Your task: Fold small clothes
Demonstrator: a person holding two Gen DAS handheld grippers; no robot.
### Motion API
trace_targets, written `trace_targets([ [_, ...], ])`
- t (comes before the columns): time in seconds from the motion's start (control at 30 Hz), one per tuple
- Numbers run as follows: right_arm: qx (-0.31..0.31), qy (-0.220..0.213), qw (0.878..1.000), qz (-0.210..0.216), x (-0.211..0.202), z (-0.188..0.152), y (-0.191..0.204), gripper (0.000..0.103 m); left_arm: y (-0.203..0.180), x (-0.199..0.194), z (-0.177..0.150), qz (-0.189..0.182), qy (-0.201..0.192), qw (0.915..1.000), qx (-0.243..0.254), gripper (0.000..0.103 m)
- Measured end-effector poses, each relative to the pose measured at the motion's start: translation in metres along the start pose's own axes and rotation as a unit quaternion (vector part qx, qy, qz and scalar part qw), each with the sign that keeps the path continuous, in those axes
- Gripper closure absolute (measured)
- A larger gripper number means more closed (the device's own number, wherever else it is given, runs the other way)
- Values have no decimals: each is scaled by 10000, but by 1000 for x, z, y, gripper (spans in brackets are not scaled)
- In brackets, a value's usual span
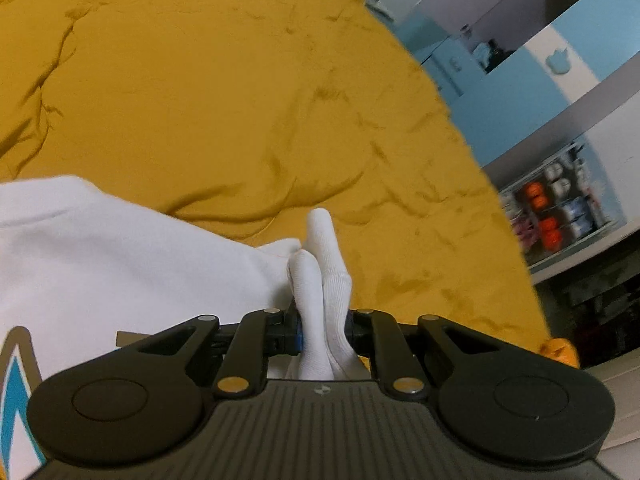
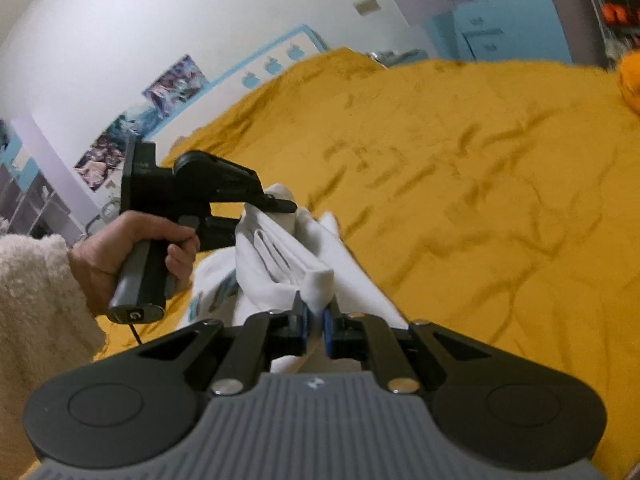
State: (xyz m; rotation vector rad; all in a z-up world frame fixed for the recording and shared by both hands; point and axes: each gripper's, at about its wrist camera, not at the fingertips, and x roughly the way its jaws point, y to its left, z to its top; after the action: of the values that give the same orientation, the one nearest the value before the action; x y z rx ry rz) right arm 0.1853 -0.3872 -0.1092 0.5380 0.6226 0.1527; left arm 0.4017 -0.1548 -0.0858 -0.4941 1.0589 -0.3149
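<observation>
Above the rumpled mustard bed cover (image 1: 240, 100), left gripper (image 1: 316, 256) and right gripper (image 2: 316, 300) each pinch the soft white garment (image 2: 280, 256).

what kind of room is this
Most likely a bedroom, perhaps a child's: a wide mustard-yellow bedspread covers what looks like a bed, posters hang on the wall, and blue and white cupboards stand alongside.

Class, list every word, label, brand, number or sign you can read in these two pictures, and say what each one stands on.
No text reads clearly.
Small white logo mark, no letters: ribbed grey body of the right gripper.
Round emblem, perhaps "G", too blurred to be sure: butt of the left gripper's black handle.
Faint embossed marks, unreadable: black left gripper.
Blue and brown print, cut off, no letters visible: white cloth garment.
Wall posters: too blurred.
</observation>
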Motion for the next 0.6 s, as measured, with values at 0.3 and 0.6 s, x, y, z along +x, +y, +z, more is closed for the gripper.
trace_targets([
  [0.3,137,92,9993,-328,9,-6,-12,101,-8,20,7,330,175,9992,106,60],
  [0.6,280,103,9978,-589,-14,-1,-9,94,-24,-56,15,-330,-489,9980,207,59],
])
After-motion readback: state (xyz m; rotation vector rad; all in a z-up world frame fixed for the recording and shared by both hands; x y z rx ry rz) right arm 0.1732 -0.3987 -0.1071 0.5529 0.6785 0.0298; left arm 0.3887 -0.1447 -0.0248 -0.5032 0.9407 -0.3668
